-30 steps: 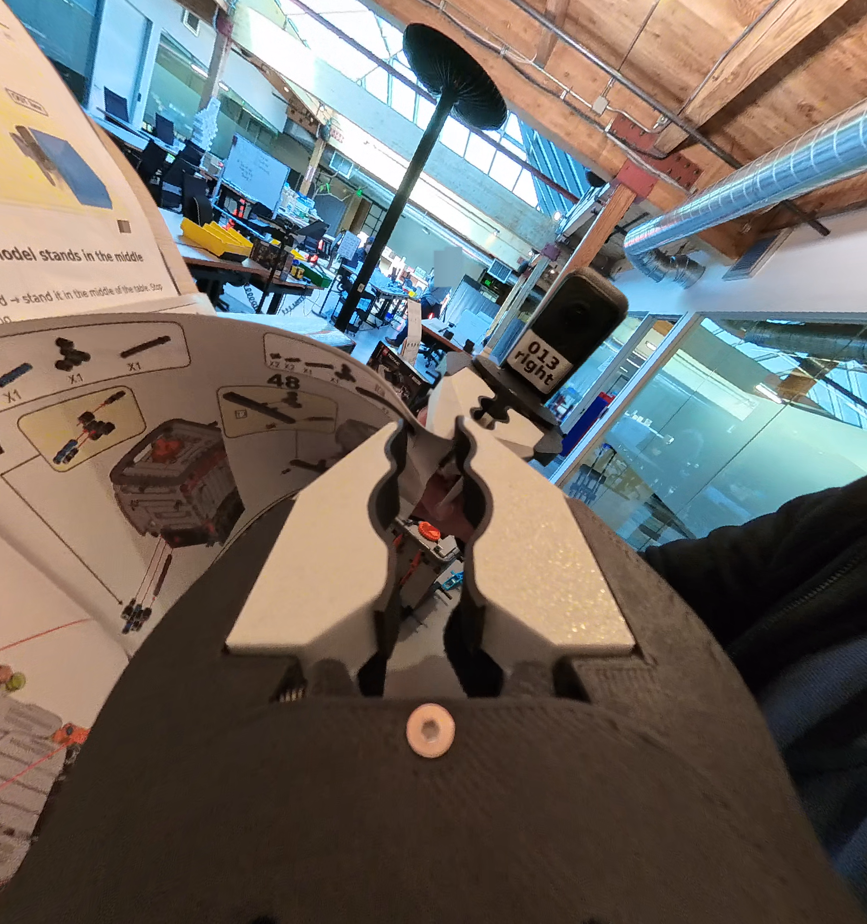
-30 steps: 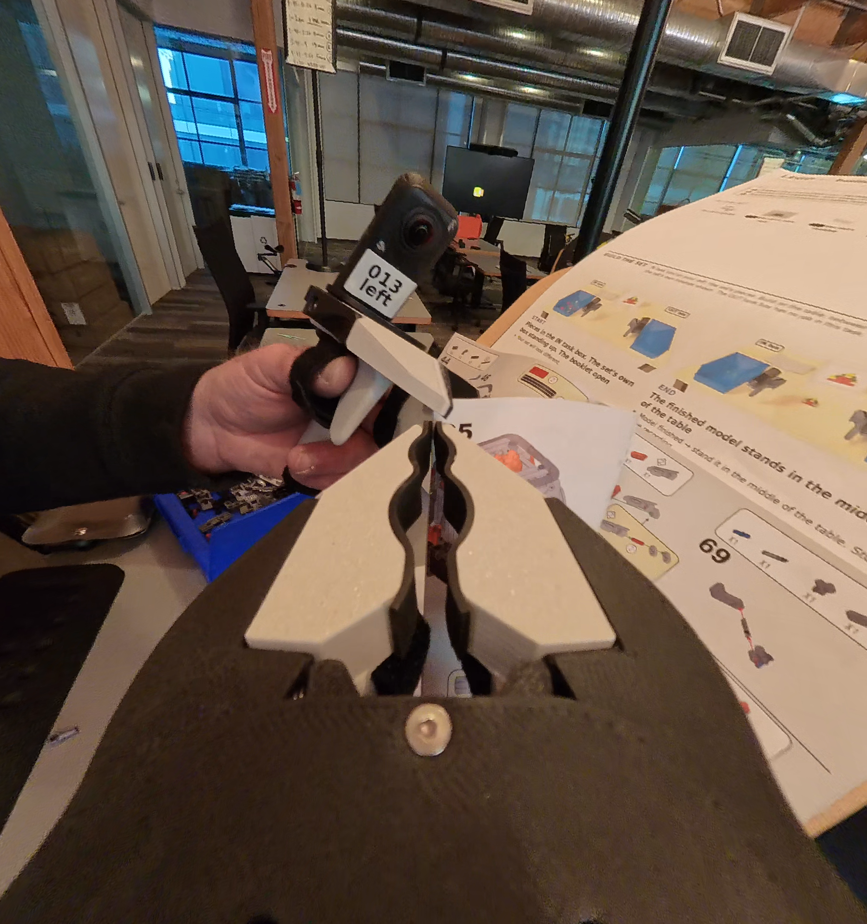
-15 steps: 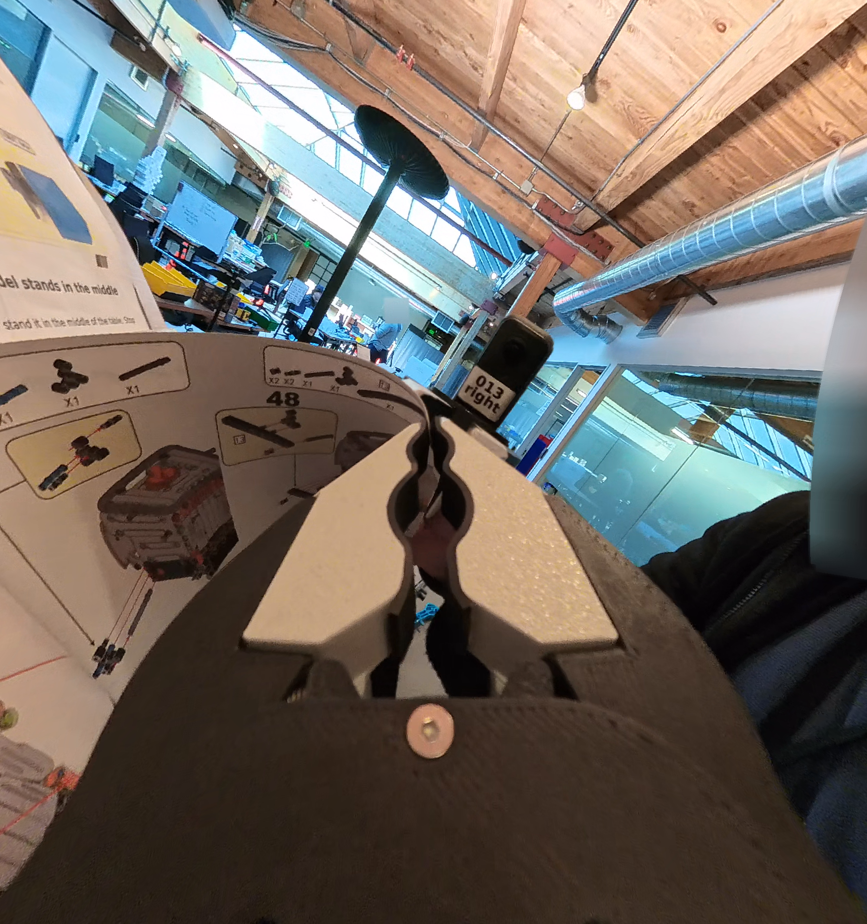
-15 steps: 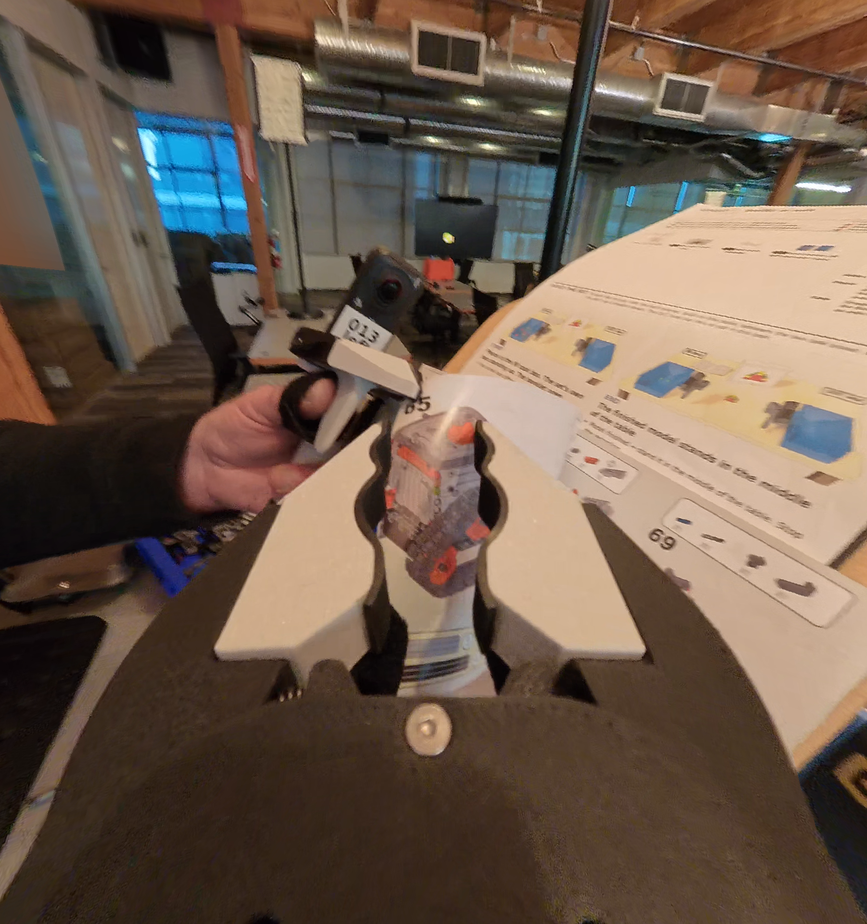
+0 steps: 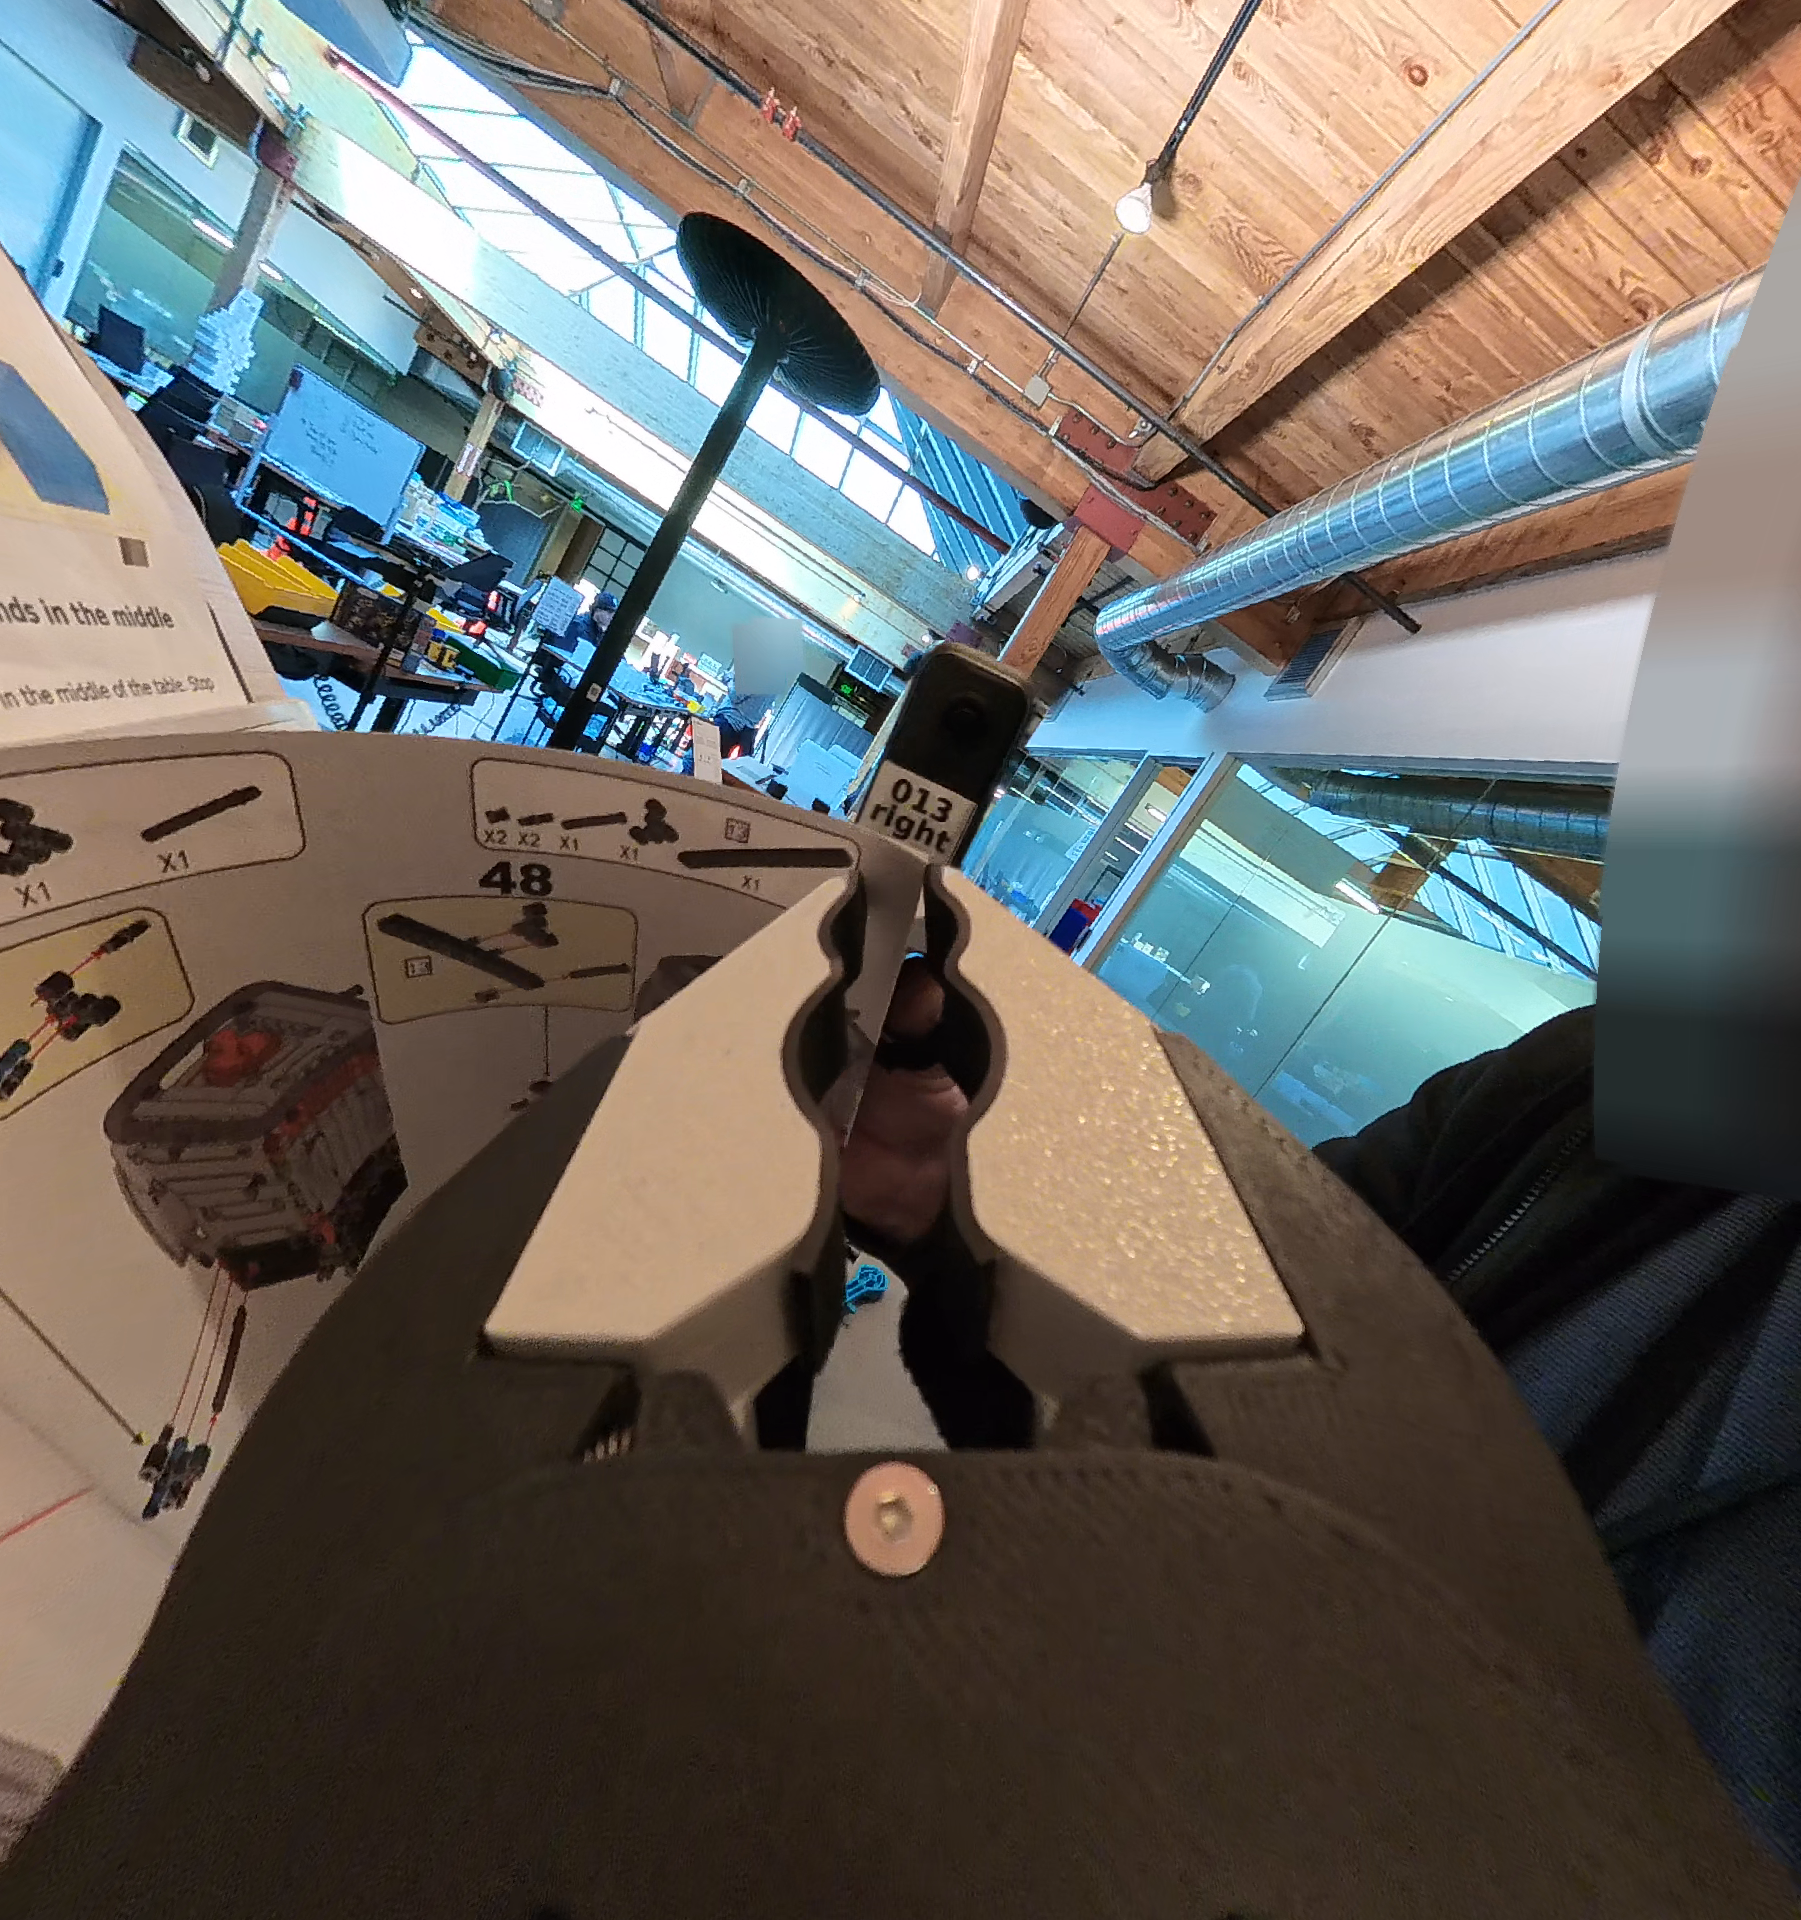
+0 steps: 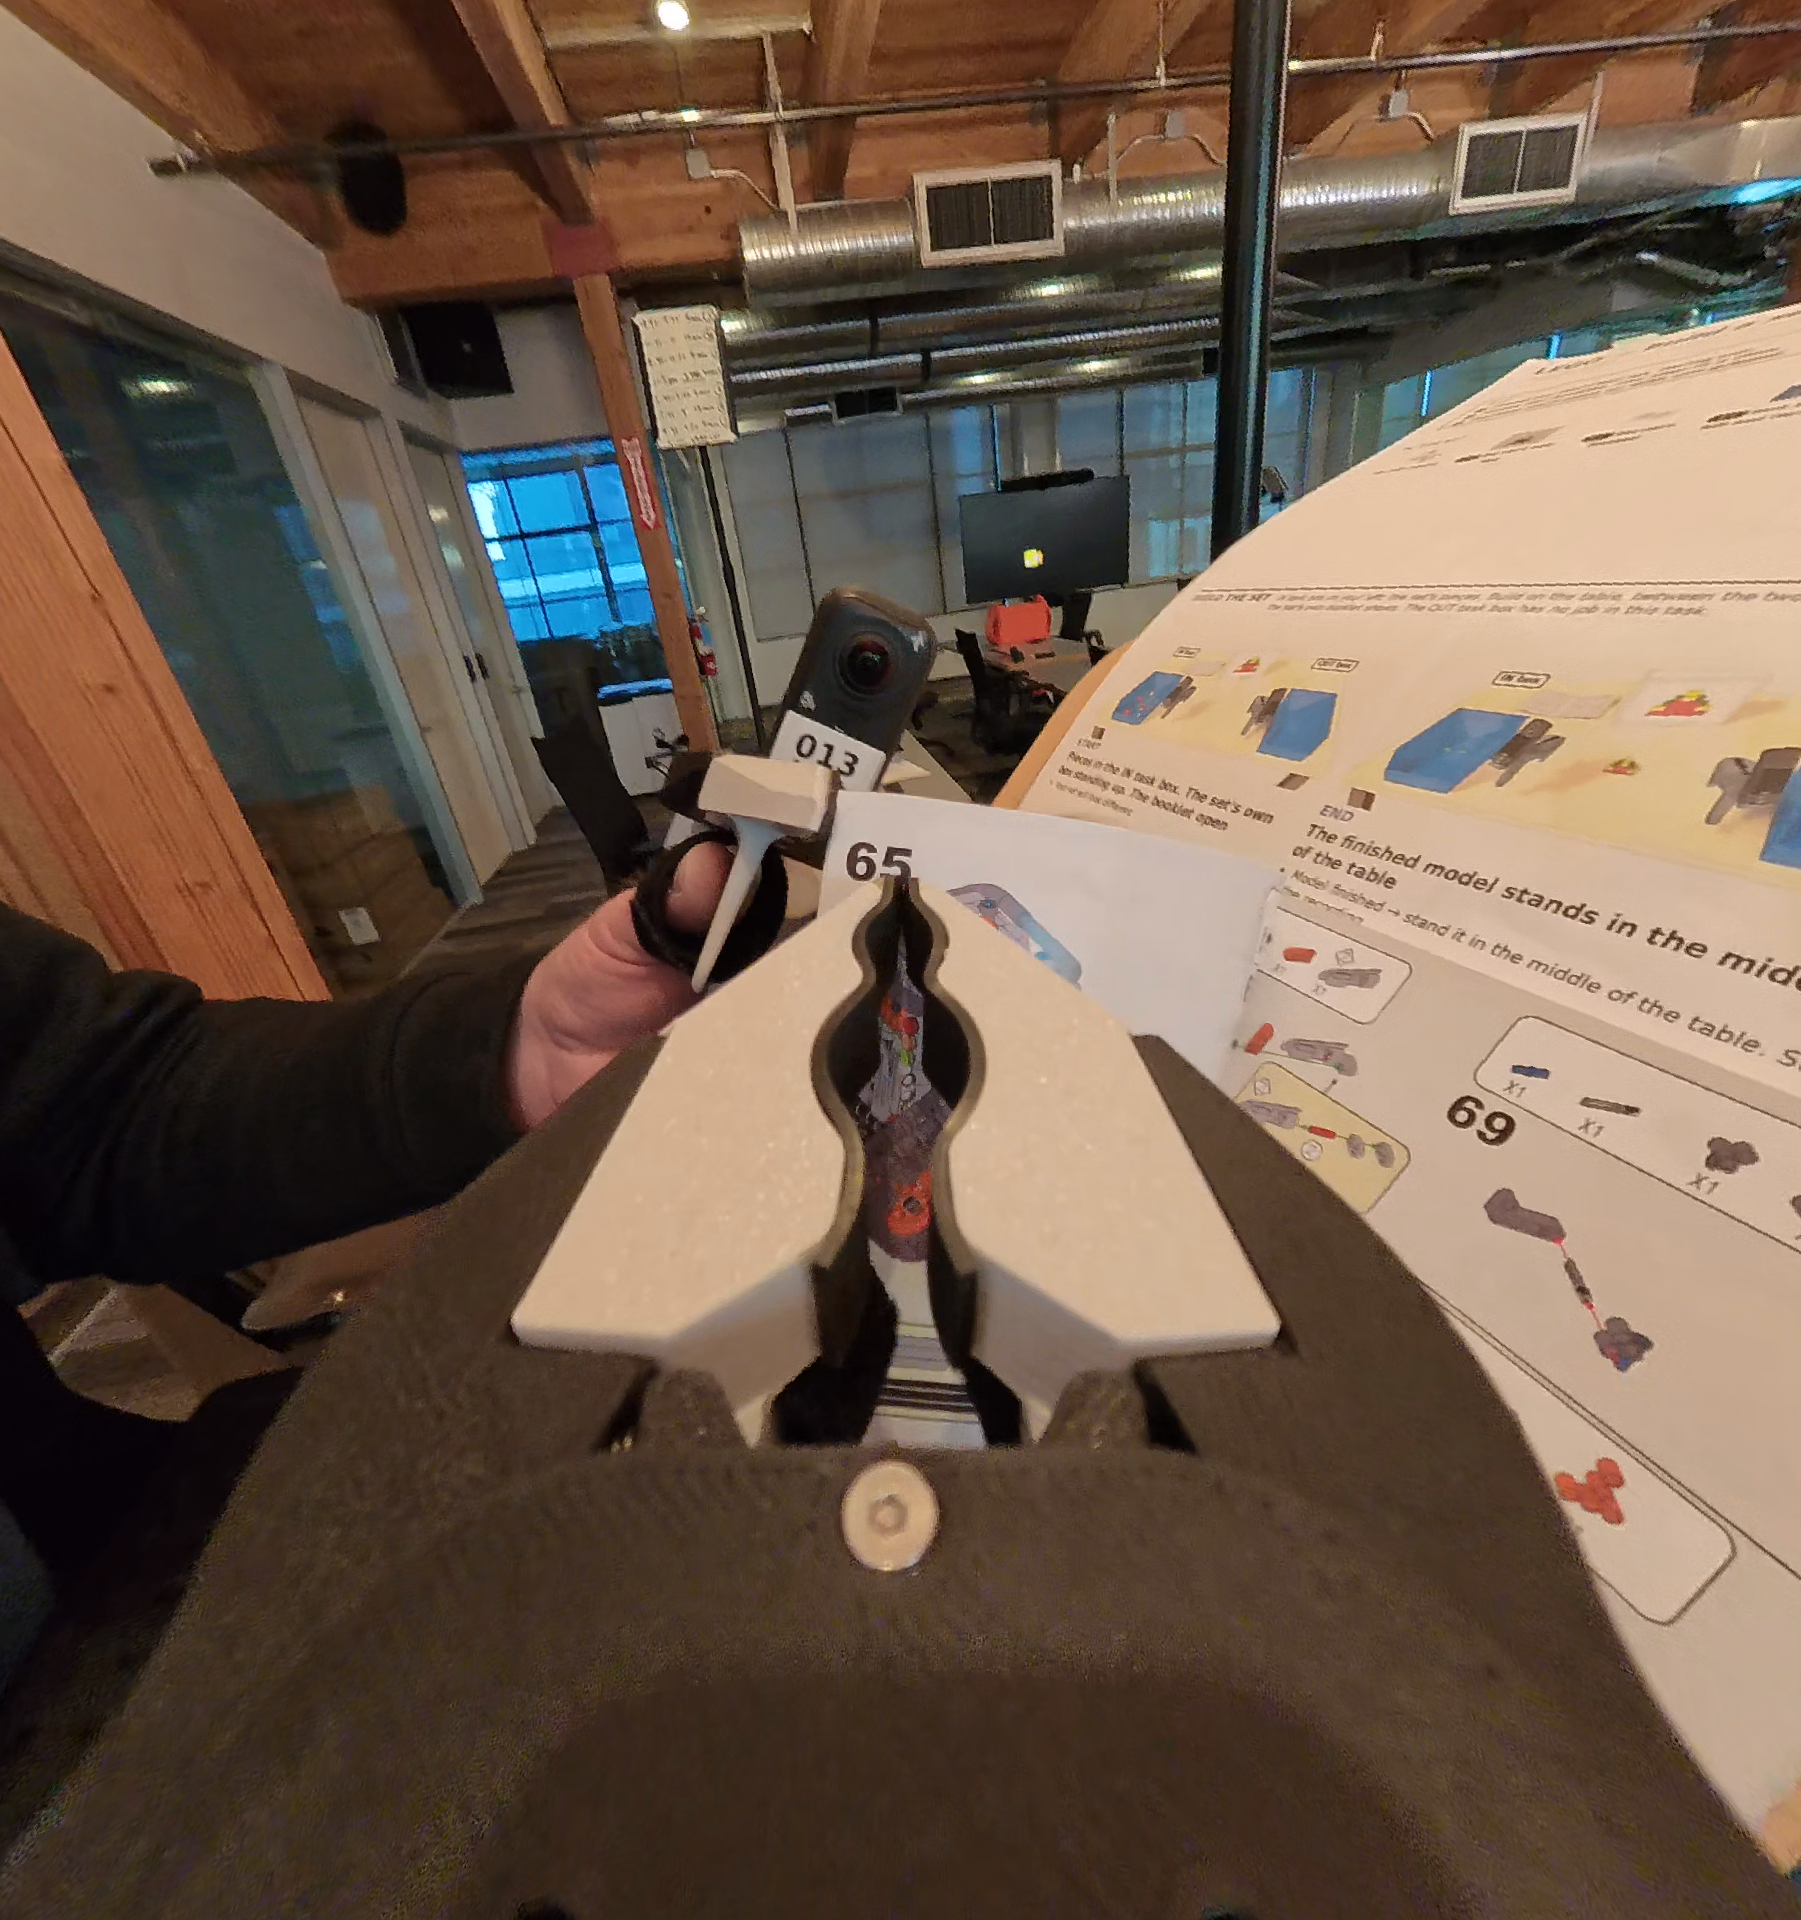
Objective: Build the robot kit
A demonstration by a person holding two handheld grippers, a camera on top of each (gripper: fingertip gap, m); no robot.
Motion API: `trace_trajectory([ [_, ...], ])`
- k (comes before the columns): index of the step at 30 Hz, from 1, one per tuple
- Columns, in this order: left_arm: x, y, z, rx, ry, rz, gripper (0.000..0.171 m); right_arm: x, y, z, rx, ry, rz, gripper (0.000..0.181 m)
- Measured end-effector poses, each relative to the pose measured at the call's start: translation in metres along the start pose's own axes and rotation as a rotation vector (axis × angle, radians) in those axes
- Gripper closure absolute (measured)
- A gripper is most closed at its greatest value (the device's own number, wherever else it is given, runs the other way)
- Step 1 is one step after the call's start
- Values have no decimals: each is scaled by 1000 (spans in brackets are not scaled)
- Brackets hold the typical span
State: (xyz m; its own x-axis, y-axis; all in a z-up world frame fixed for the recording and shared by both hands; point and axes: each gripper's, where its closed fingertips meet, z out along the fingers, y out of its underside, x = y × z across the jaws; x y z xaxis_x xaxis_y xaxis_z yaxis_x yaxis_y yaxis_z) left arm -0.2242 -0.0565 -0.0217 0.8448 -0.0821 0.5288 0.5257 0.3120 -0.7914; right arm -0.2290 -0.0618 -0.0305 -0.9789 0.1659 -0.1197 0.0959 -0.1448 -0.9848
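Booklet page (image 5: 376, 997) pinched, seemingly, by both hand-held grippers.

step numbers on the booklet page (image 5: 252, 935), bold lines on the poster (image 6: 1498, 831), numbered label (image 5: 917, 821) on each camera

Booklet page (image 5: 252, 1039) of printed assembly diagrams, curved and raised on edge, its rim pinched between the tips of the left gripper (image 5: 891, 894). Another page (image 6: 1083, 914) stands upright, clamped edge-on in the right gripper (image 6: 896, 904).
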Motion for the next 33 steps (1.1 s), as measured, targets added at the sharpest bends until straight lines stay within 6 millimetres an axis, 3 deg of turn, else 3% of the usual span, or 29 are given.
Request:
trace_trajectory([
  [9,10,-5,9,26,85,12,161,-2,-11,-5,111,-90,135,178],
  [18,13,-5,13,29,20,94,150,-3,-13,-7,104,-49,84,181],
  [25,8,-8,12,54,-109,171,154,-9,-12,-1,89,-50,40,181],
  [33,5,-10,10,87,-88,128,166,-12,-12,2,90,-76,50,181],
])
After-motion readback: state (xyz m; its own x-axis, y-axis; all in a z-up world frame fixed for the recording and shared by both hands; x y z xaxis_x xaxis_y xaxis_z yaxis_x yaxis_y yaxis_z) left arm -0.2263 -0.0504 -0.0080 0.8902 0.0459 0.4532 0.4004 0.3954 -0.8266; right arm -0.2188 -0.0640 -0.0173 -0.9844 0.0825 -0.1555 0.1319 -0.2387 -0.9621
